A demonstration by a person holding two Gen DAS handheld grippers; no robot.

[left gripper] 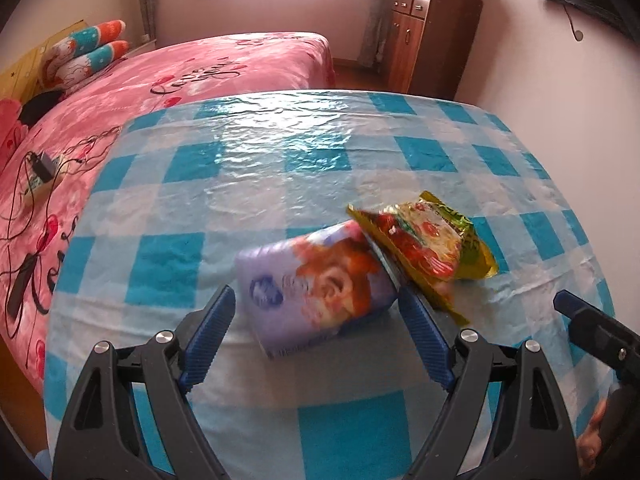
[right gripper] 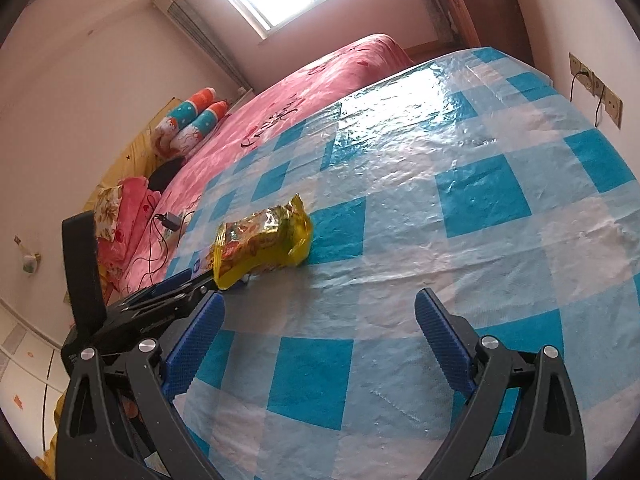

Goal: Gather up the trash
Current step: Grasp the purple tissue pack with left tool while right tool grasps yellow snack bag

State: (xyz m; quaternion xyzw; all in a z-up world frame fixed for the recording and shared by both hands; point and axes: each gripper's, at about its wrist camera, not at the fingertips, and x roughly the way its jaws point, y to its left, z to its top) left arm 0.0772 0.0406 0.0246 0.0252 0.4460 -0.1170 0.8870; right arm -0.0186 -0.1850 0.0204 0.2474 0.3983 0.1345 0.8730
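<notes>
A purple tissue packet [left gripper: 316,280] lies on the blue-checked tablecloth [left gripper: 248,168]. Its near end sits between the fingers of my left gripper [left gripper: 316,294], which is open, with gaps on both sides. A yellow and red snack wrapper [left gripper: 424,248] leans against the packet's right end. In the right wrist view the wrapper [right gripper: 264,240] hides most of the packet [right gripper: 200,264], and the left gripper [right gripper: 176,296] reaches in beside it. My right gripper [right gripper: 320,298] hangs open over bare cloth, to the right of the wrapper. One of its fingers [left gripper: 576,308] shows at the right edge.
A pink bed [left gripper: 192,76] runs along the table's left side, with pillows [left gripper: 88,52] and a charger with cables [left gripper: 42,168] on it. A wooden cabinet [left gripper: 432,36] stands at the far right. Wall sockets [right gripper: 596,88] sit beside the table. A hand [left gripper: 596,436] holds the right gripper.
</notes>
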